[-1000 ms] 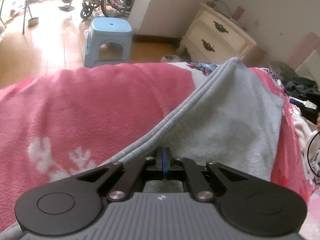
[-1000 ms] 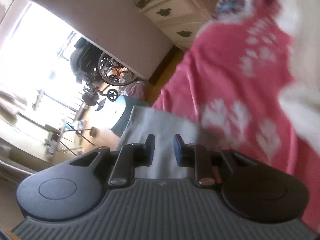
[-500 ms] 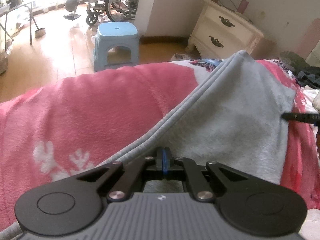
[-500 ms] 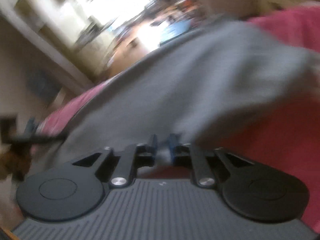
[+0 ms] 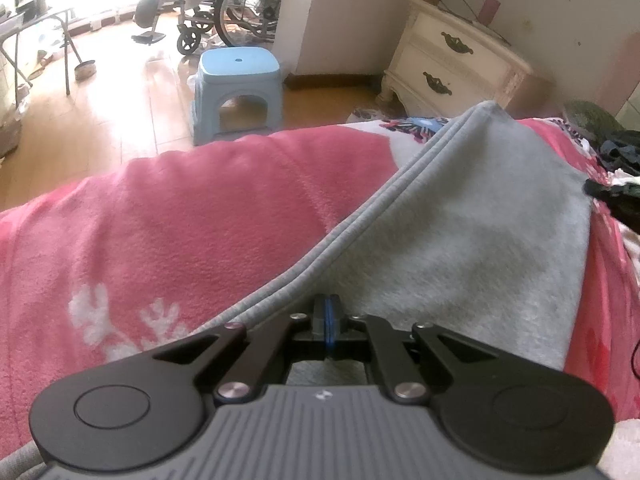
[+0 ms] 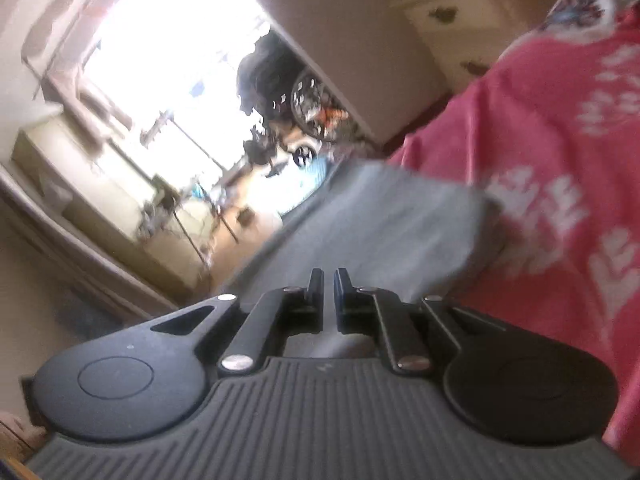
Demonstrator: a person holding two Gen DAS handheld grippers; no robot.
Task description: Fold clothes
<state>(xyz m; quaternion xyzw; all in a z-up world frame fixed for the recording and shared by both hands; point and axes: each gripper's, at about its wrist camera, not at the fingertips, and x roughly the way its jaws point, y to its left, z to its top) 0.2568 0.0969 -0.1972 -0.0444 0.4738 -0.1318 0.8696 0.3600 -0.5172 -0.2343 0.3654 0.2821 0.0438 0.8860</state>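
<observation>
A grey fleece garment (image 5: 480, 240) lies folded on a pink blanket (image 5: 200, 220), its doubled hem running diagonally. My left gripper (image 5: 328, 308) is shut on the near edge of the garment, blue pads pressed together. In the blurred right wrist view, the same grey garment (image 6: 380, 216) stretches away from my right gripper (image 6: 329, 284). Its fingers stand a narrow gap apart with grey cloth between them. The right gripper's dark tip (image 5: 608, 196) shows at the garment's right corner in the left wrist view.
The pink blanket with white prints (image 6: 560, 160) covers the bed. Beyond the bed's edge are a blue plastic stool (image 5: 238, 88), a cream nightstand (image 5: 456, 64) and a wheelchair (image 5: 240, 4) on a wooden floor. Dark clothes (image 5: 616, 148) lie at the far right.
My right gripper swung round and its fingers narrowed from clearly open to nearly together on the grey cloth. The left gripper stayed shut and moved slightly, with the far corner of the garment rising.
</observation>
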